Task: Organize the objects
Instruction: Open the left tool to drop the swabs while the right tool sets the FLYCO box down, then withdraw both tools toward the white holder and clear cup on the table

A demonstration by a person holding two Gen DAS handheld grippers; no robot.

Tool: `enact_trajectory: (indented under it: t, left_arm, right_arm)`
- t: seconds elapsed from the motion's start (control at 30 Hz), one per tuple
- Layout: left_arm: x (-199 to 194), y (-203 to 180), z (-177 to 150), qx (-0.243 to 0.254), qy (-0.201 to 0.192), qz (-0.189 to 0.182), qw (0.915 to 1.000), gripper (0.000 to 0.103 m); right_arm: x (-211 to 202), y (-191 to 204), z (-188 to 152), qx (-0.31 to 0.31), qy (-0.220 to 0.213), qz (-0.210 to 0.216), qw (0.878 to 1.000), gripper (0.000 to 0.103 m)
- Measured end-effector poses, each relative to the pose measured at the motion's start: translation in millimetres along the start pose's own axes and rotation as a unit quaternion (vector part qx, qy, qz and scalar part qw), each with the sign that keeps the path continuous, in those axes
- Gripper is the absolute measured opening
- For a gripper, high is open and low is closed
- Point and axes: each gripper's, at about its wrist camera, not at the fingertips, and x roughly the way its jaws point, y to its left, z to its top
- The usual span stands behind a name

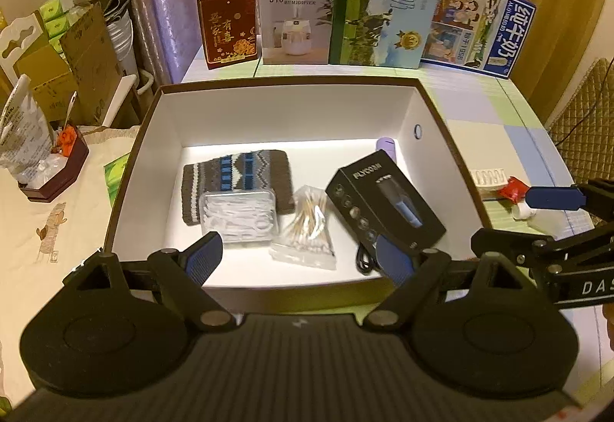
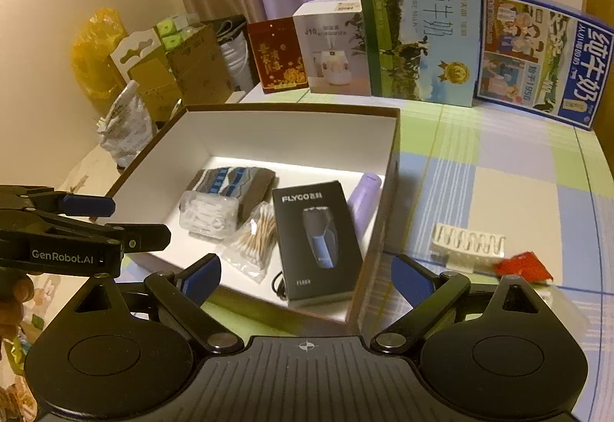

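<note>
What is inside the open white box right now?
Inside the box: a knitted cloth, a clear tub of floss picks overlapping it, a cotton swab bag, a black shaver box over a black cable, and a purple cylinder, partly hidden.

The open white box [image 1: 284, 115] holds a knitted cloth [image 1: 234, 172], floss picks [image 1: 238, 216], cotton swabs [image 1: 307, 230], a black shaver box [image 1: 383, 203] and a purple tube [image 2: 364, 203].
</note>
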Motion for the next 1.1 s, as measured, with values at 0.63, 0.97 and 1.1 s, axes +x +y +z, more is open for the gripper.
enact_trajectory:
  t: [0.63,0.97,1.1]
  left_arm:
    - [-39.2,-65.1,-41.7,0.007,0.001,-0.022,0.9997,0.085]
    - [-37.7,-113.6,-65.9,0.014,0.024,-0.052,0.9983,0.085]
    - [-34.7,-132.3,-71.0,0.017,0.031,-0.059,0.9976,0.085]
  right_arm:
    - [-71.5,-42.6,-47.0,0.008,0.000,0.006,1.000,0.093]
    - [-97.1,-79.3,-77.4,0.035,0.012,-0.012,0.999,0.093]
    - [-105.2,-95.2,-87.3,0.047,0.017,-0.019,0.999,0.094]
